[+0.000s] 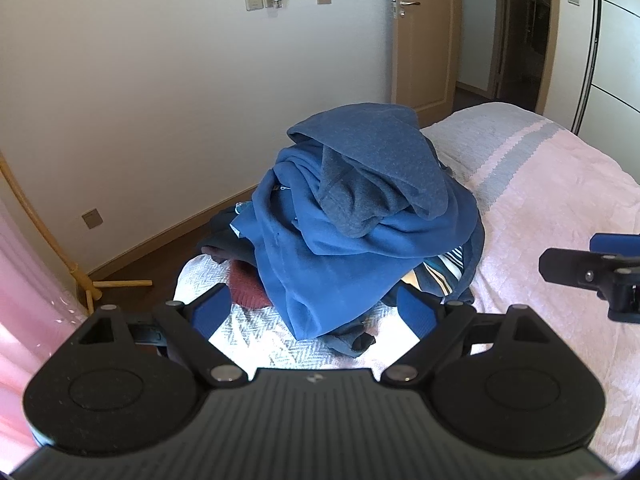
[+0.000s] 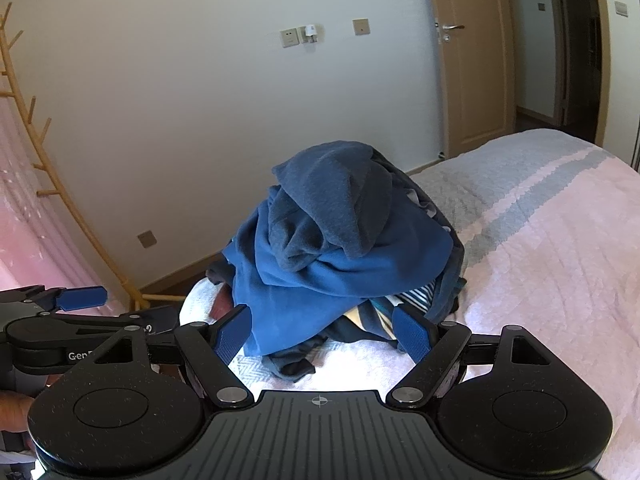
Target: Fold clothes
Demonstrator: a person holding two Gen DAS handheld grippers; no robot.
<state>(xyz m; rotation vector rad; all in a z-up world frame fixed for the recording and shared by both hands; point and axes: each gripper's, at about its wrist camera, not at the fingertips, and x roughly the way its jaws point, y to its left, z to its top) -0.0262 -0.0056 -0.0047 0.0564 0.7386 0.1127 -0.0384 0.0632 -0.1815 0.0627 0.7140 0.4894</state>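
Facing clothes pile (image 1: pixel 360 220) on bed (image 1: pixel 560 200) | left gripper (image 1: pixel 312 312) spread | right gripper (image 2: pixel 324 328) spread (both empty)

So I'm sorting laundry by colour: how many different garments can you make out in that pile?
4 at least: a grey-blue hooded top on top, a blue sweatshirt beneath, a striped garment at the right base, a maroon knit at the left. Darker pieces underneath may be more.

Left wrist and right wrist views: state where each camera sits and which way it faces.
Left wrist: on the left gripper, facing the heaped blue clothes pile on the pink bed cover; right gripper at right edge.
Right wrist: on the right gripper, same aim; left gripper at left edge.
Shared: pile, bed, beige wooden door.
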